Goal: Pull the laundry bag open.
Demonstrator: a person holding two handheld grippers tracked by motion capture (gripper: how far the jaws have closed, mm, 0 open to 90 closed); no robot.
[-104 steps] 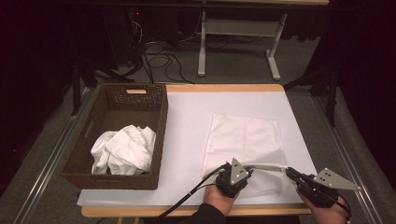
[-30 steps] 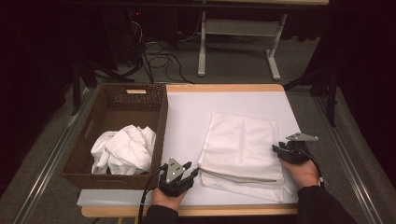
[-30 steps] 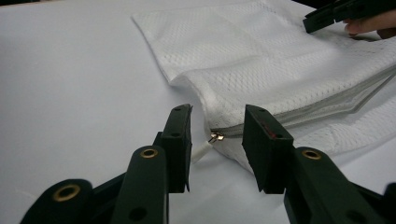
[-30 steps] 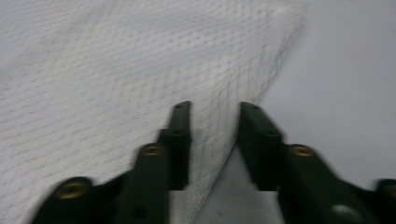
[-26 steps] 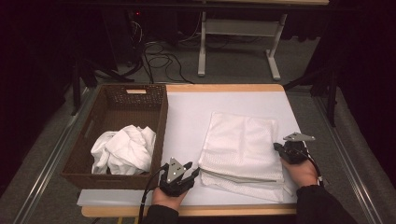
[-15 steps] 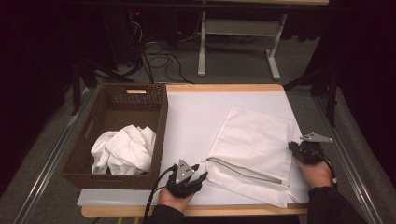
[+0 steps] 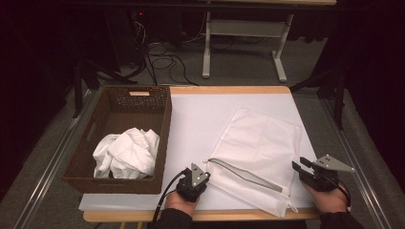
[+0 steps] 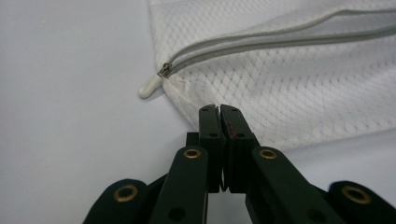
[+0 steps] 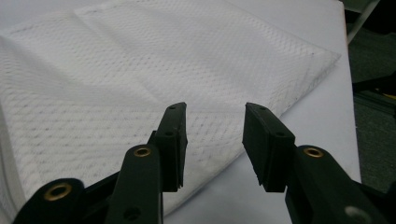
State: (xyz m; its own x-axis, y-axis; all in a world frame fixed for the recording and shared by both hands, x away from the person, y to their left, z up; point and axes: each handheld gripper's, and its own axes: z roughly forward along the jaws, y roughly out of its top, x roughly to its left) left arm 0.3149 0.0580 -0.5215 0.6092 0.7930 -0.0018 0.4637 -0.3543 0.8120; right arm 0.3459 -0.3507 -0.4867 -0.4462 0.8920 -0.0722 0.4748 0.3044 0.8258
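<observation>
A white mesh laundry bag point(image 7: 260, 143) lies flat and slanted on the white mat, its grey zipper point(image 7: 246, 174) along the near edge. My left gripper point(image 7: 205, 169) is at the bag's near left corner. Its jaws have just been closing and now stand shut point(image 8: 219, 112), tips over the bag's edge point(image 8: 289, 79) just below the zipper pull point(image 8: 150, 87). Whether mesh is pinched I cannot tell. My right gripper point(image 7: 297, 167) sits off the bag's right edge. Its jaws have just been opening and stand apart point(image 9: 212, 140) with nothing between them, the mesh point(image 9: 140, 70) beyond.
A dark wicker basket point(image 7: 117, 102) stands at the left of the table with a crumpled white cloth point(image 7: 126, 152) inside. The white mat point(image 7: 200, 119) covers the wooden table point(image 7: 224, 89). Cables and a metal stand lie on the floor behind.
The bag was folded in half; it now lies unfolded and slanted. The right gripper has drawn back to the right off the bag. The left gripper has shifted right to the bag's corner.
</observation>
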